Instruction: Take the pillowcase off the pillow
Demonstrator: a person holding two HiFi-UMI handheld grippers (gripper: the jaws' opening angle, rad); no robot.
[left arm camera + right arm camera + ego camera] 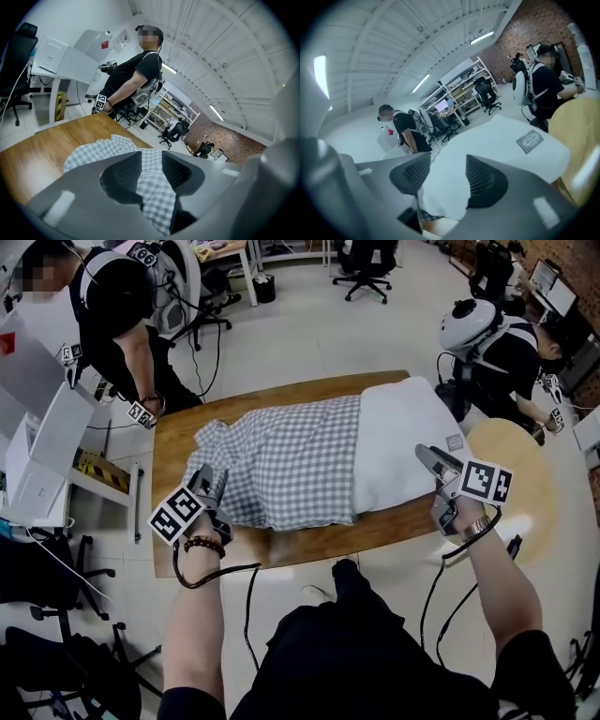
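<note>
While the left gripper (207, 480) pinches the near left corner of the grey checked pillowcase (291, 465), with cloth filling the gap between its pads, the right gripper (427, 458) clamps the near edge of the white pillow (398, 437). The pillow's bare end sticks out of the case on the right. Both lie lengthwise on a wooden table (178, 442). Beyond it are one person (117, 310) at the far left, another person (511, 357) at the far right, and an office chair (366, 268).

Both bare forearms reach up from the bottom of the frame. The left gripper (208, 480), at lower left, has its jaws narrowly pinching the pillowcase (291, 460). The right gripper (427, 455), at centre right, has wider jaws clamped on the pillow (398, 437).
</note>
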